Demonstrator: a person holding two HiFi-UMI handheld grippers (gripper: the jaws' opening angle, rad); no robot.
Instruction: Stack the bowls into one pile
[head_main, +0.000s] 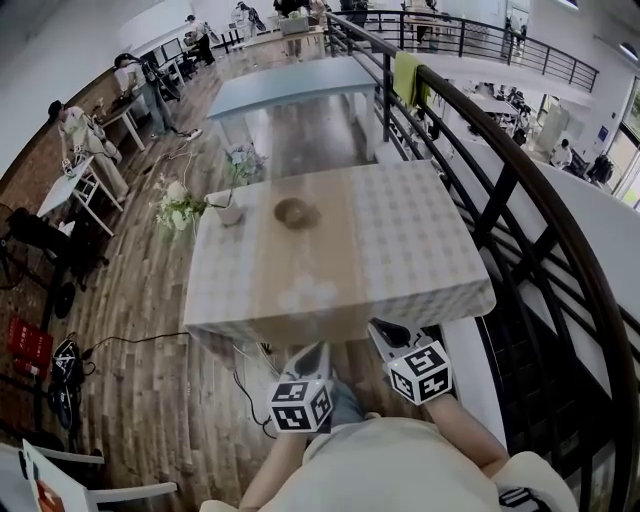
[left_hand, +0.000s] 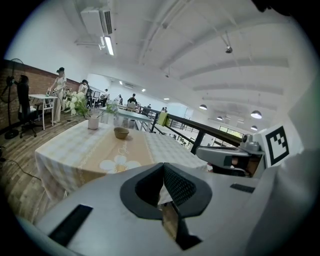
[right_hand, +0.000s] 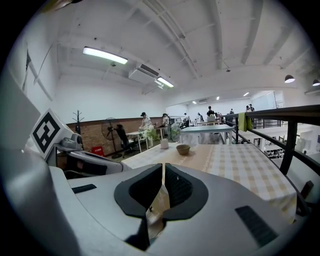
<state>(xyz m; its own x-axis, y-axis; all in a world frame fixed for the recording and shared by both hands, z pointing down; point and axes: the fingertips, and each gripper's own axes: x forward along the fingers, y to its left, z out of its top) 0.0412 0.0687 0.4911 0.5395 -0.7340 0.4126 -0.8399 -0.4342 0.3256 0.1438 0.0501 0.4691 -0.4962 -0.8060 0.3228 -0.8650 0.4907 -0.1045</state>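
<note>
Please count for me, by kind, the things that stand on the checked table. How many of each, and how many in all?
Bowl: 1 (whether it is a pile is too blurred to tell)
Vase with flowers: 1
Total: 2

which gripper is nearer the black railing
Right. The right gripper hangs between the railing and the left gripper, which is farther from it.
</note>
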